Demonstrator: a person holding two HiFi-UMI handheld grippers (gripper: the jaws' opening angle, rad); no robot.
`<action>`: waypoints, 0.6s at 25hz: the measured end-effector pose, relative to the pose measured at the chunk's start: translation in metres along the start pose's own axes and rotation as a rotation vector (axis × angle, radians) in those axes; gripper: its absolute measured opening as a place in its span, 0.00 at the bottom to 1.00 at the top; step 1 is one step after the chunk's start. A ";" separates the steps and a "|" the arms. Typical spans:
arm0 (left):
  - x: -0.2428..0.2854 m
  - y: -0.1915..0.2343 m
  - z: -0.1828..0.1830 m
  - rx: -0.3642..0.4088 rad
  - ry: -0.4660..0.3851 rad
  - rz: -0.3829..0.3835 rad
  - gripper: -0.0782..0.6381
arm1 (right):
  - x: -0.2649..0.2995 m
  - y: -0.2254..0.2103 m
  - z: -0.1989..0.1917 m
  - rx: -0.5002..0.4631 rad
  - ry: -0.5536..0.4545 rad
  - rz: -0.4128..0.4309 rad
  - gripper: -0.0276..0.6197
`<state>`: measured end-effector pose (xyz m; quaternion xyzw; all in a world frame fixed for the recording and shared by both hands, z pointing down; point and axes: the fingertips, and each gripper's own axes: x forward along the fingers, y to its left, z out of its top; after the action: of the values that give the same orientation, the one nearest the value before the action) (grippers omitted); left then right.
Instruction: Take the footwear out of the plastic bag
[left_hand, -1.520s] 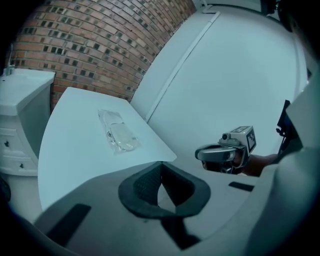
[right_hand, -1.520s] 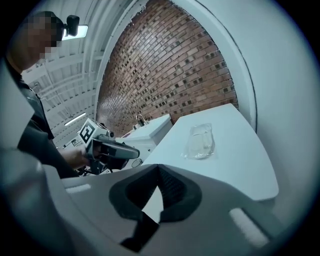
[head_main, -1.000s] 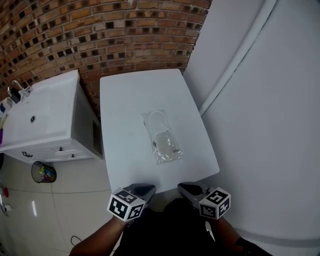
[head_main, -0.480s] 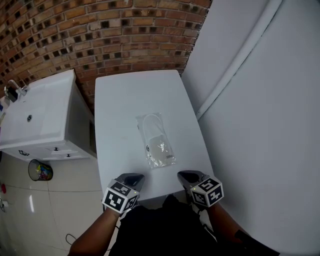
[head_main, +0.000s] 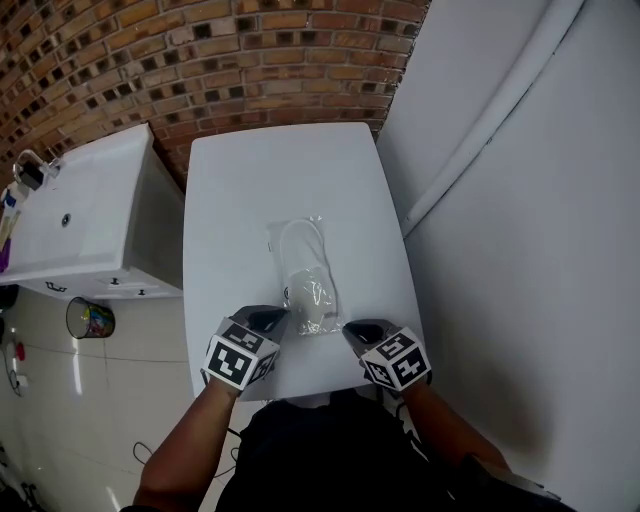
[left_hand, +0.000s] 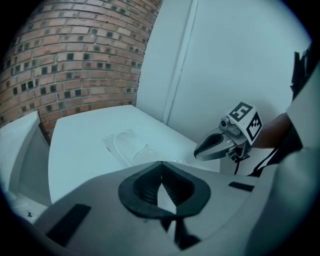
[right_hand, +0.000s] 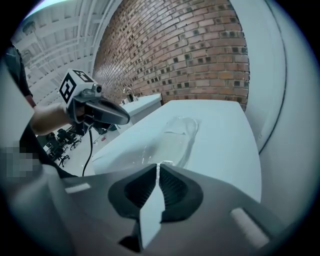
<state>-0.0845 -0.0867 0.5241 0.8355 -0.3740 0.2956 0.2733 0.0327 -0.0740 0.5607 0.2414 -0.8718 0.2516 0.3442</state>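
1. Two empty tongs: the left gripper (head_main: 272, 318) has its jaws together; the right gripper (head_main: 355, 330) has just cracked open, with nothing between.
2. The plastic bag (head_main: 300, 250) holding the footwear (head_main: 310, 298) lies mid-frame on the table (head_main: 235, 190), long axis up-frame.
3. Its near end sits between your tips, about equally close to both.

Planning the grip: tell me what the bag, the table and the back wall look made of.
Bag: thin clear plastic, glossy; contents show through, film crinkles and glints.
Table: smooth white top, slight sheen, perhaps laminate or painted board.
Back wall: red-brown brick, pale mortar joints, matte and rough.
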 end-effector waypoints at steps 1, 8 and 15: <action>0.010 0.004 0.002 0.009 0.022 -0.002 0.12 | 0.004 -0.006 -0.003 0.011 0.003 0.002 0.08; 0.077 0.014 0.020 0.261 0.178 -0.071 0.12 | 0.024 -0.035 -0.020 0.052 0.027 0.003 0.15; 0.115 0.001 -0.003 0.457 0.339 -0.166 0.12 | 0.043 -0.030 -0.018 0.057 0.033 0.059 0.18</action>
<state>-0.0233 -0.1387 0.6071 0.8417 -0.1771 0.4843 0.1598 0.0315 -0.0966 0.6111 0.2212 -0.8652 0.2903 0.3439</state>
